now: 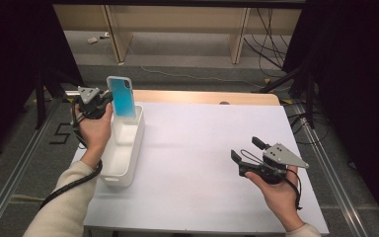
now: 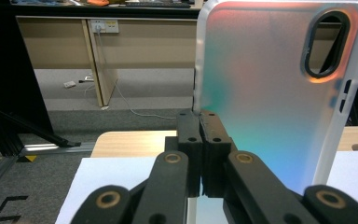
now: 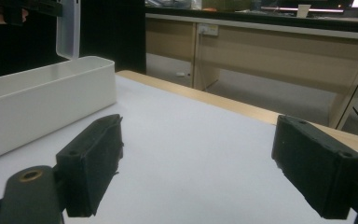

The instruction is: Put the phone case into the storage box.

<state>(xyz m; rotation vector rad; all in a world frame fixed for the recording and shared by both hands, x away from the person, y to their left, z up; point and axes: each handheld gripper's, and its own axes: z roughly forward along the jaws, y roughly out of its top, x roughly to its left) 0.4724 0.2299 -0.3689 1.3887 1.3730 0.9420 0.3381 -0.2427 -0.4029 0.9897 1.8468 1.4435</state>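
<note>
the phone case (image 1: pixel 123 96) stood tall in the air, long side up and down, with its low end dipping just over the far end of the white bin (image 1: pixel 109 168). it leaned a little, top away from the bin. my left claw (image 1: pixel 100 101) pinched it by its left edge, jaws pressed tight on the thin rim. in the left gripper view the case (image 2: pixel 279 93) rose right past my jaws, camera hole at the top. so the bin lay straight under the case, and i judged the next move was just down. my right claw (image 1: pixel 246 150) was well apart, on the other side of the white table (image 1: pixel 202 148), jaws spread wide with nothing in them. my left hand (image 1: pixel 96 131) was the near one by far.
</note>
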